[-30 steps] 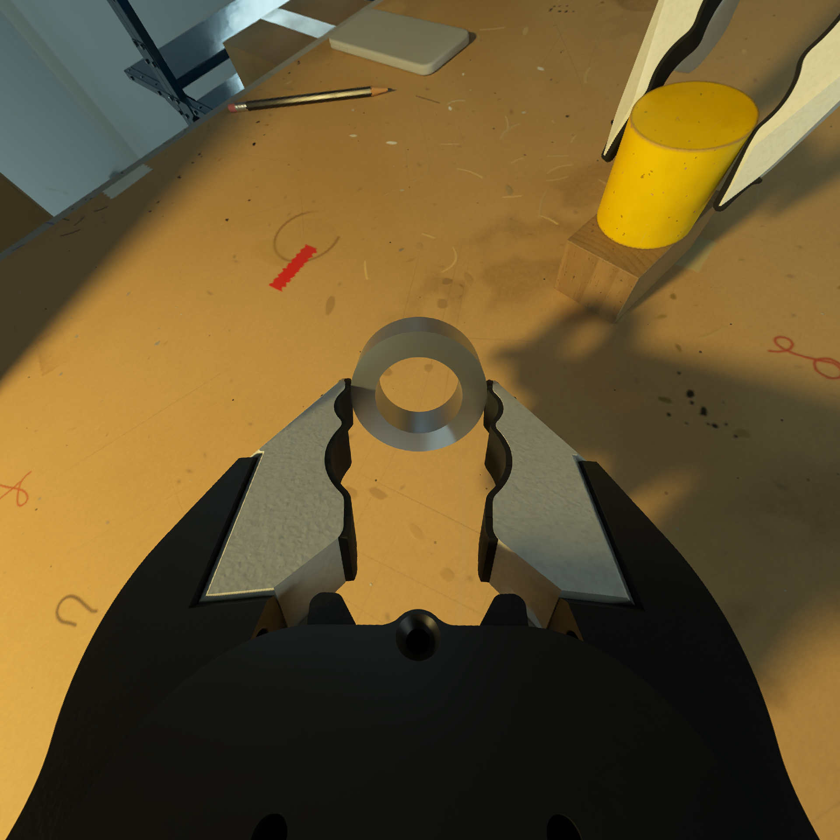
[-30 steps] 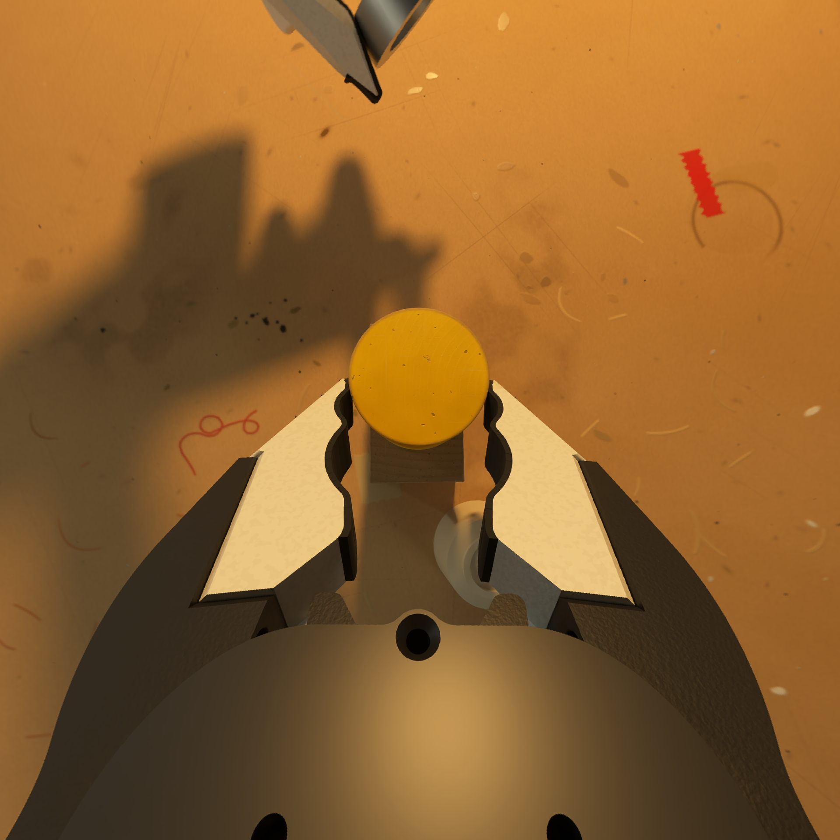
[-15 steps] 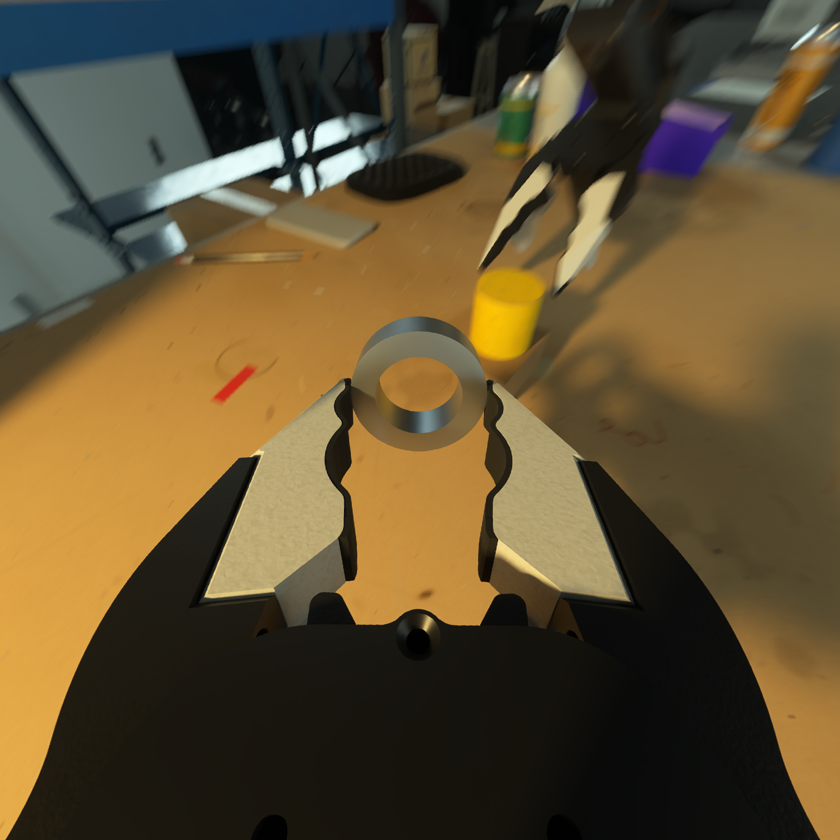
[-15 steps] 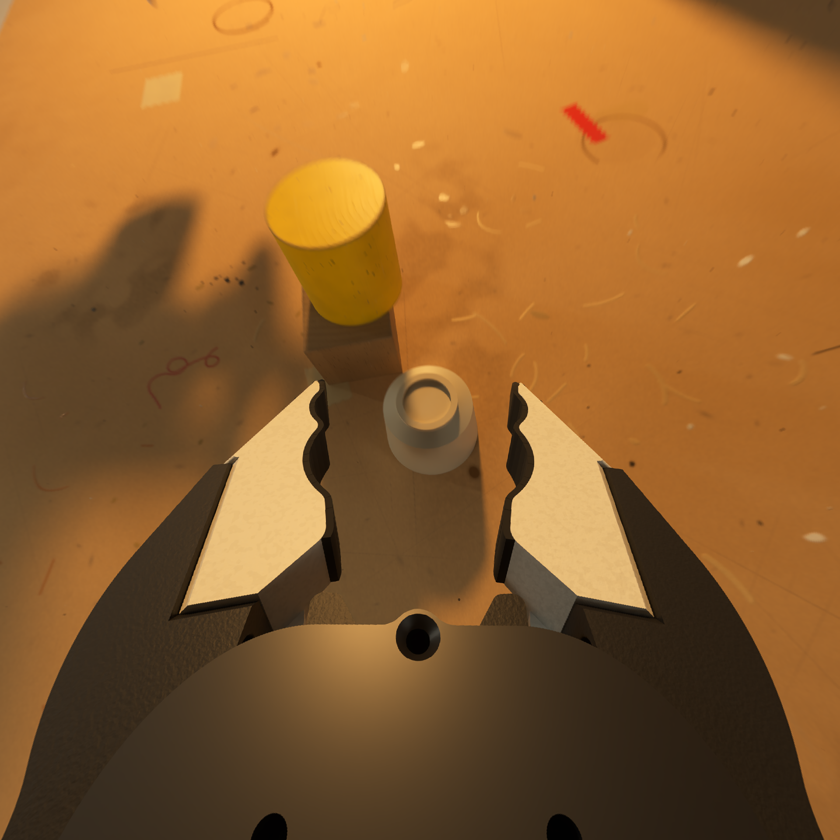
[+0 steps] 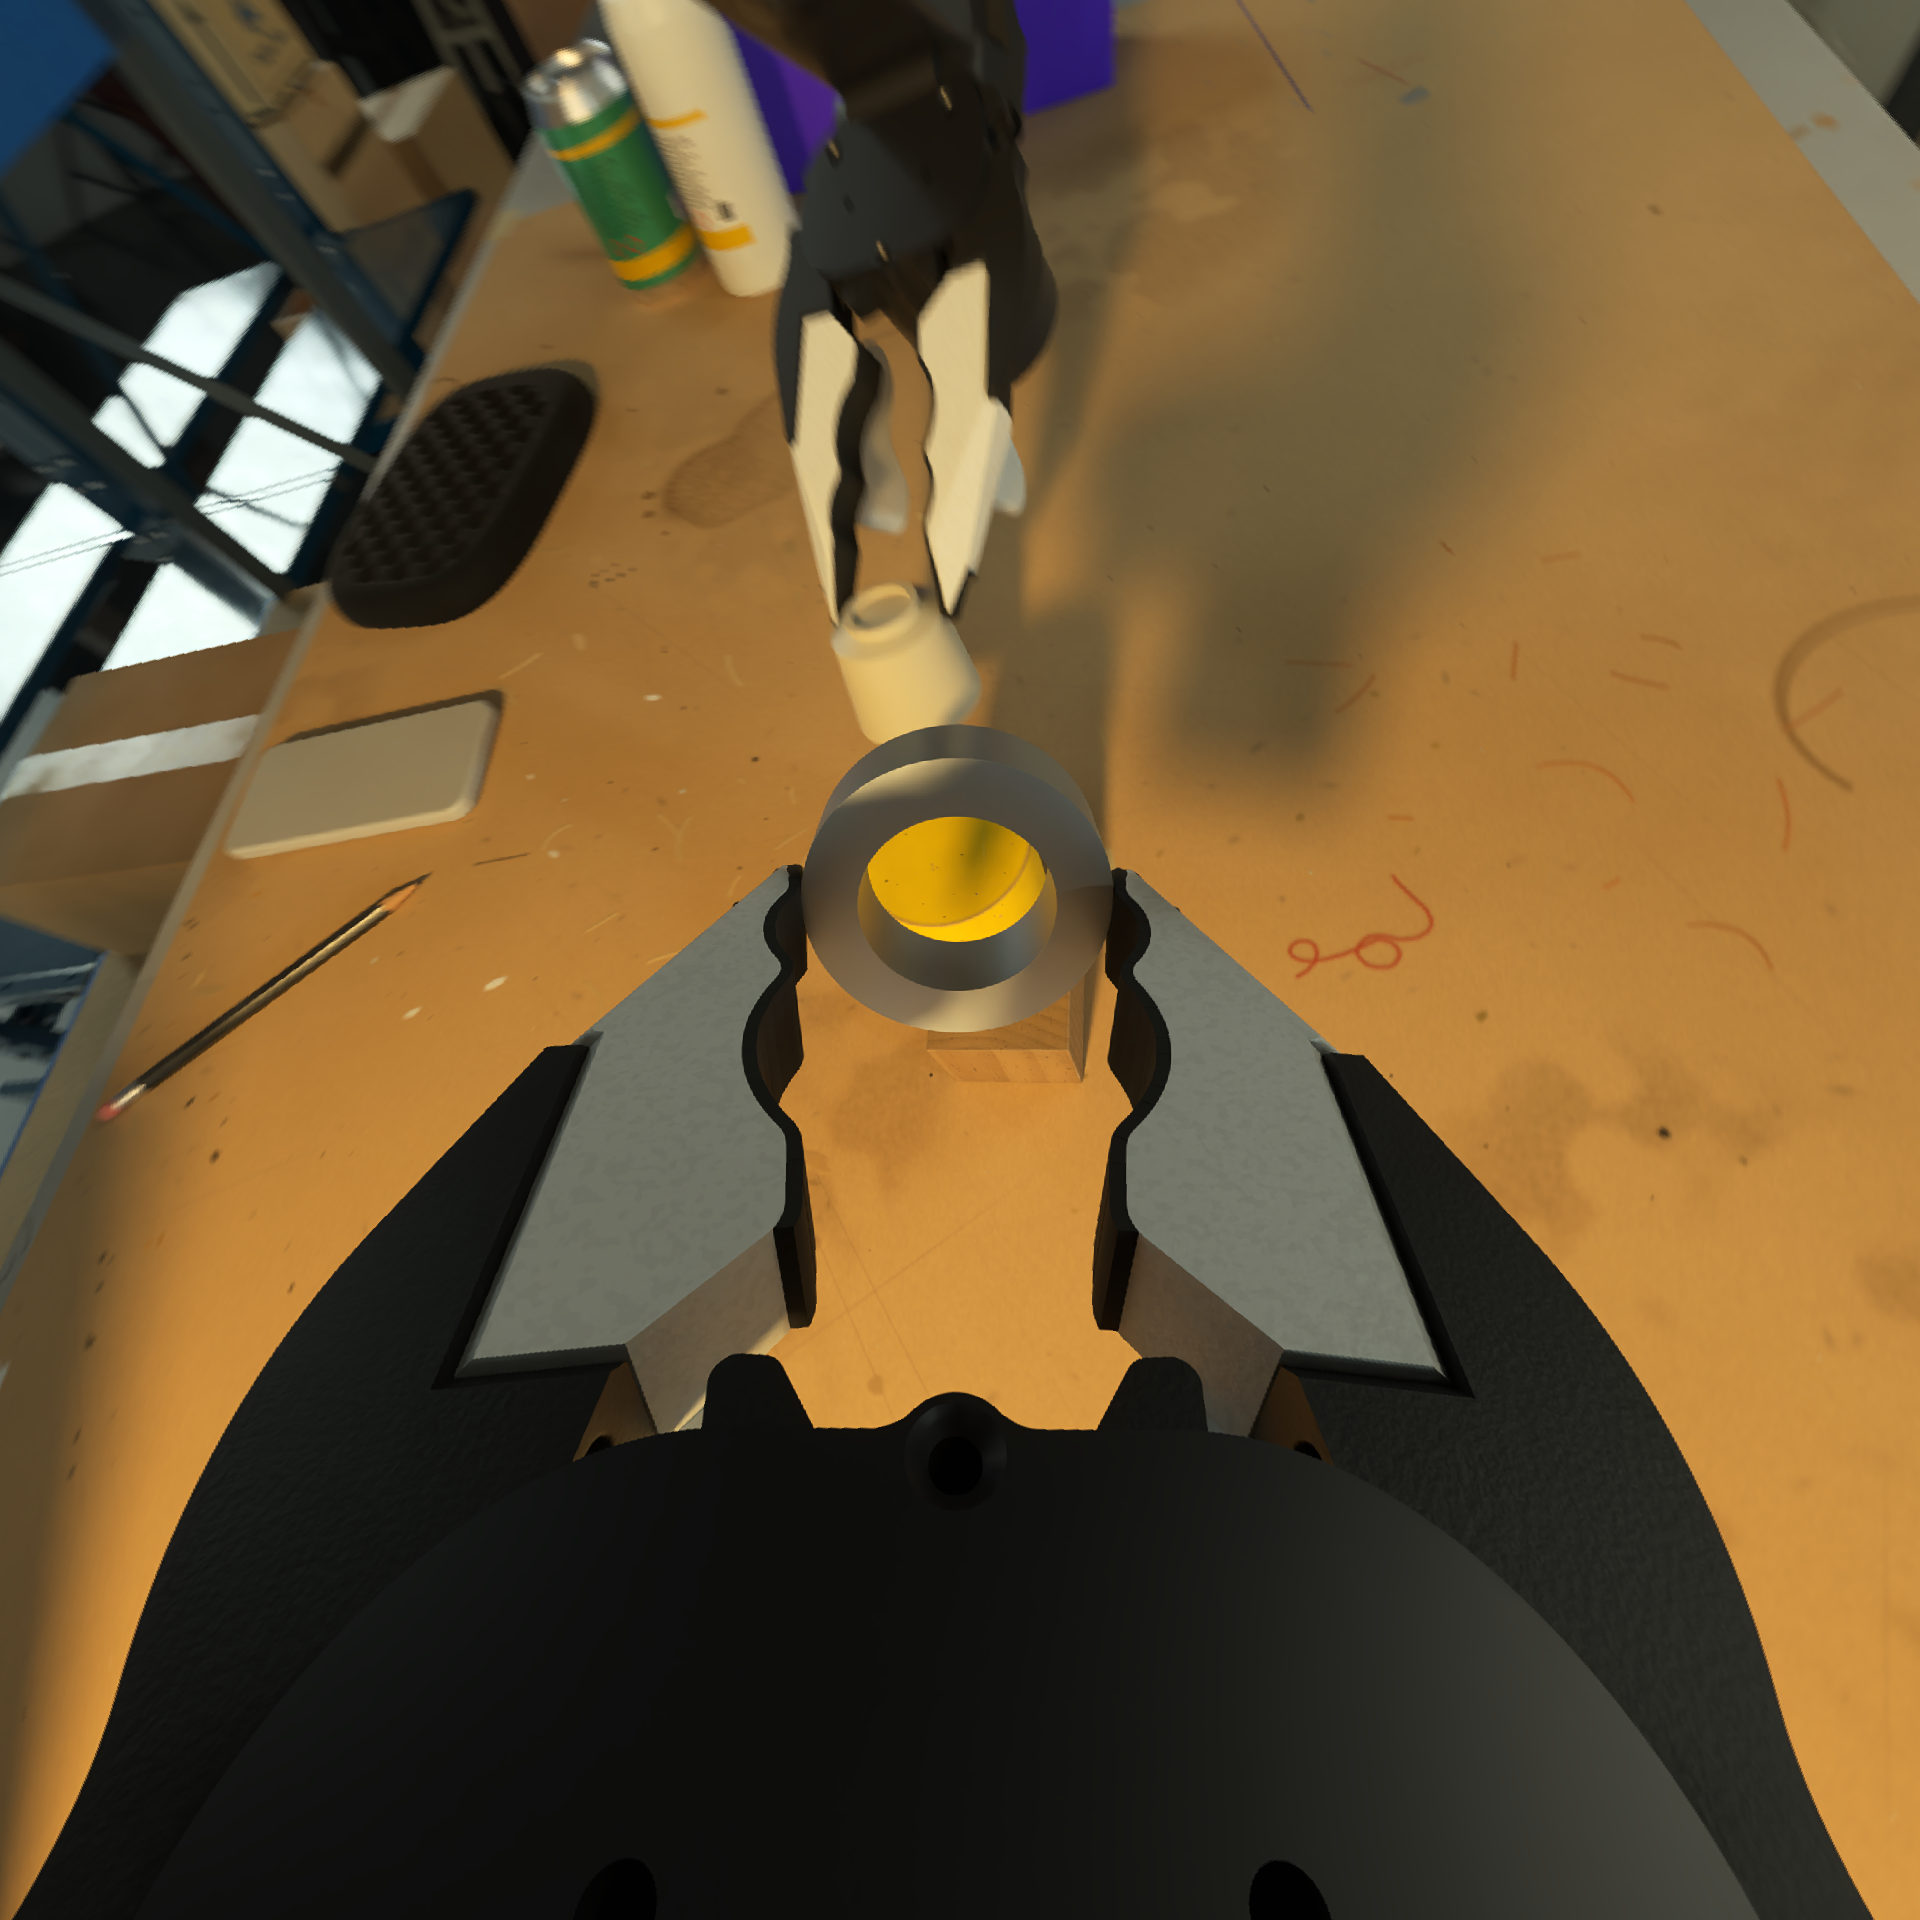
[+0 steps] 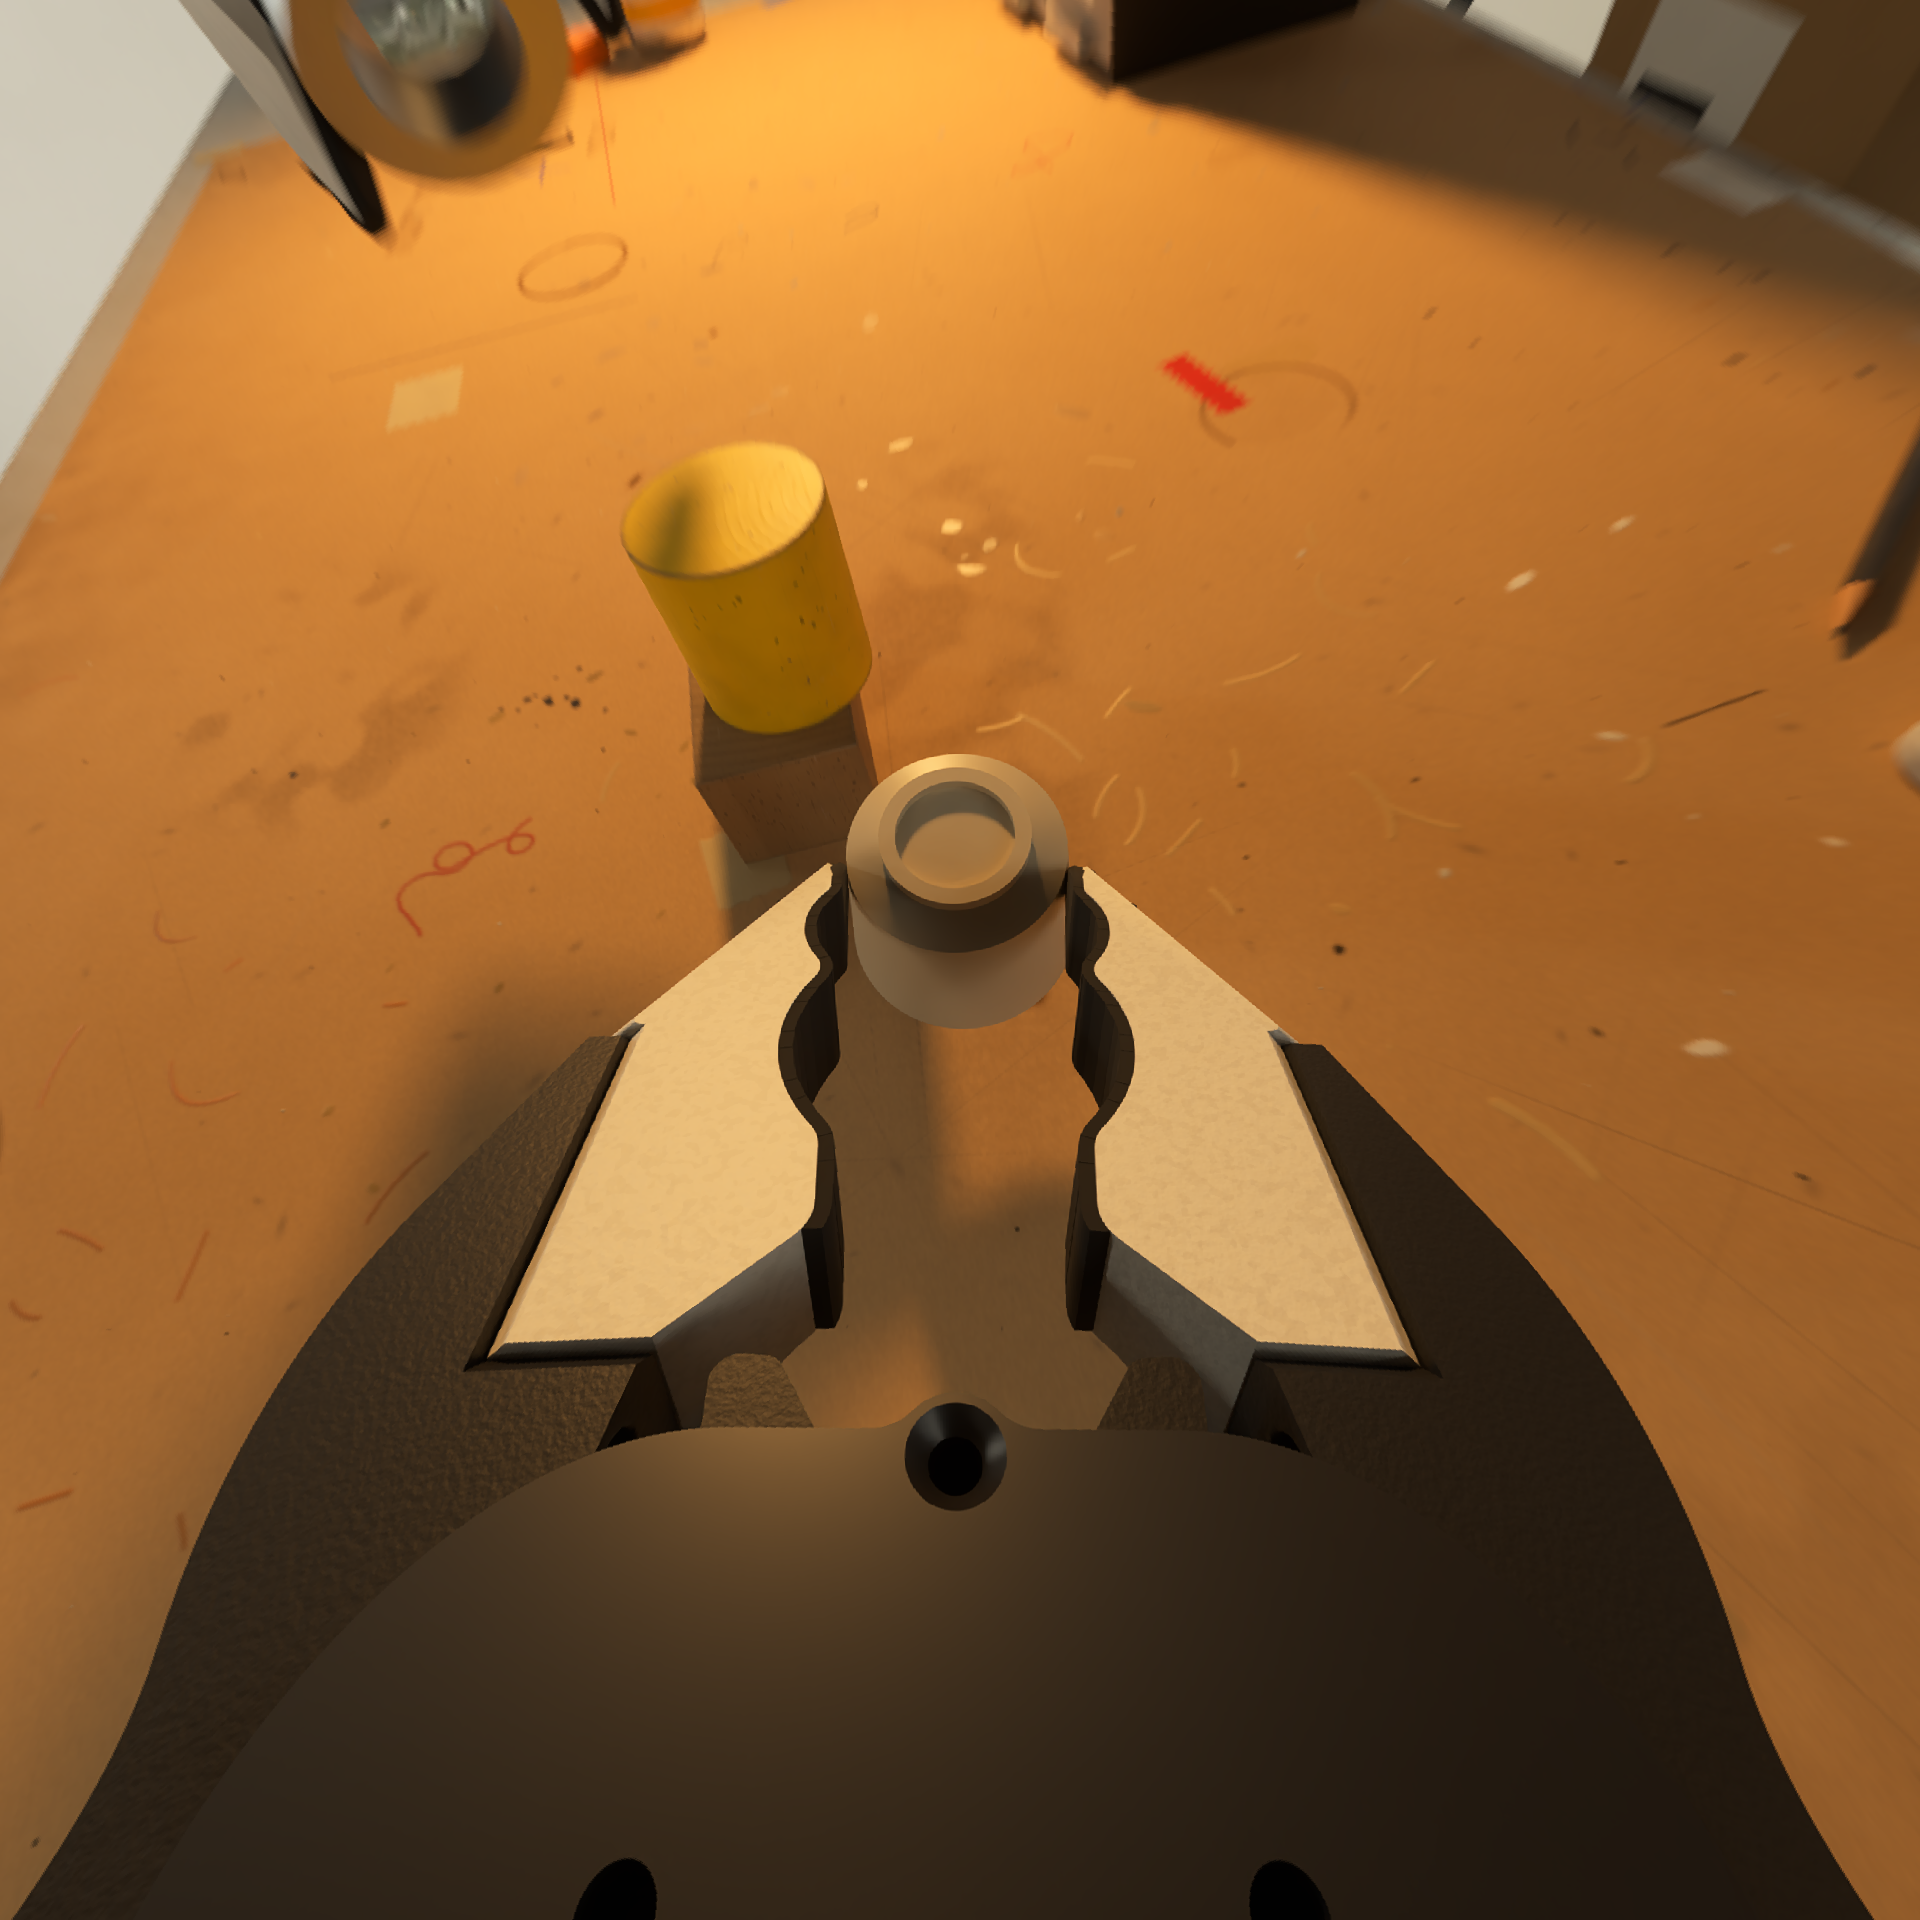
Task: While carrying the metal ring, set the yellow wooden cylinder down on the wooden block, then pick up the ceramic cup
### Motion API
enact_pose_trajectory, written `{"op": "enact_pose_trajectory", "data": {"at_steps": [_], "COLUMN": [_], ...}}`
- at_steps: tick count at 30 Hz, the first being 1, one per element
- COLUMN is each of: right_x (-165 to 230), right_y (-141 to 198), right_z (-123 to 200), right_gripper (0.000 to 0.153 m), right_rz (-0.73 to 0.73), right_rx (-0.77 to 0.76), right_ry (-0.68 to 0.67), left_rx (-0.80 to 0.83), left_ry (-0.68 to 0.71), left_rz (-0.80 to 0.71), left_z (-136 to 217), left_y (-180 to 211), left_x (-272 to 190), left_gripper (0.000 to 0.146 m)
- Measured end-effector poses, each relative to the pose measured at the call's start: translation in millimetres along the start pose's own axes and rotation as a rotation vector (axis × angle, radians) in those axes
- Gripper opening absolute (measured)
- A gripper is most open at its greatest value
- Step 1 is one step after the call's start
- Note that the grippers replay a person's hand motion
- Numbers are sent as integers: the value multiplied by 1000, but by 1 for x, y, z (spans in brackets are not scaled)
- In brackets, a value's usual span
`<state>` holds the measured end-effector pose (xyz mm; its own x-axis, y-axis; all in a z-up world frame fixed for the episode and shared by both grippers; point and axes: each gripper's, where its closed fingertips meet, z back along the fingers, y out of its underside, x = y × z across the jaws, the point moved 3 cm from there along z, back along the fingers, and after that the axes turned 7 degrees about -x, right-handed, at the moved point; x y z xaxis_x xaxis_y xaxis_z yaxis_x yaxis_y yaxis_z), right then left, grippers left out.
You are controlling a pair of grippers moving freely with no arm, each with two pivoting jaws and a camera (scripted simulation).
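My left gripper (image 5: 956, 894) is shut on the metal ring (image 5: 831, 894) and holds it above the table. Through the ring's hole I see the yellow wooden cylinder (image 5: 956, 883). It stands upright on the wooden block (image 5: 1018, 1049), free of both grippers. In the right wrist view the cylinder (image 6: 758, 613) and block (image 6: 779, 790) lie just beyond the ceramic cup (image 6: 956, 935). My right gripper (image 6: 956, 883) is shut on the cup, fingertips against its sides. In the left wrist view the right gripper (image 5: 896, 603) points down onto the cup (image 5: 909, 675). The left gripper (image 6: 343, 104) and the ring (image 6: 431, 83) show at the right wrist view's top left.
Along the table's left edge lie a pencil (image 5: 270, 997), a white flat pad (image 5: 364, 774) and a black ribbed pad (image 5: 468, 488). A green can (image 5: 613, 156), a white bottle (image 5: 707, 135) and a purple box (image 5: 1060, 42) stand at the far end.
My right gripper let go of the cylinder on the block, drew back, and has now shut on the cup. My left gripper swung round with the ring and now faces the cylinder.
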<state>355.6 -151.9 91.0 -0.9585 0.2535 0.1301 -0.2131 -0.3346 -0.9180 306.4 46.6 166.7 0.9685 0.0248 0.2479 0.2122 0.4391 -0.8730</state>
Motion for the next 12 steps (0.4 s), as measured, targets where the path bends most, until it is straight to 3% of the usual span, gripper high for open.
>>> {"op": "enact_pose_trajectory", "data": {"at_steps": [6,12], "right_x": [3,7], "right_y": [-17,-25], "right_z": [37,50], "right_gripper": [42,42], "right_rz": [20,37], "right_rx": [-90,-112], "right_ry": [64,84], "left_rx": [47,67], "left_ry": [116,175], "left_rz": [-2,21], "left_z": [-19,-32], "left_y": [13,20], "left_x": [8,10], "left_gripper": [58,58]}}
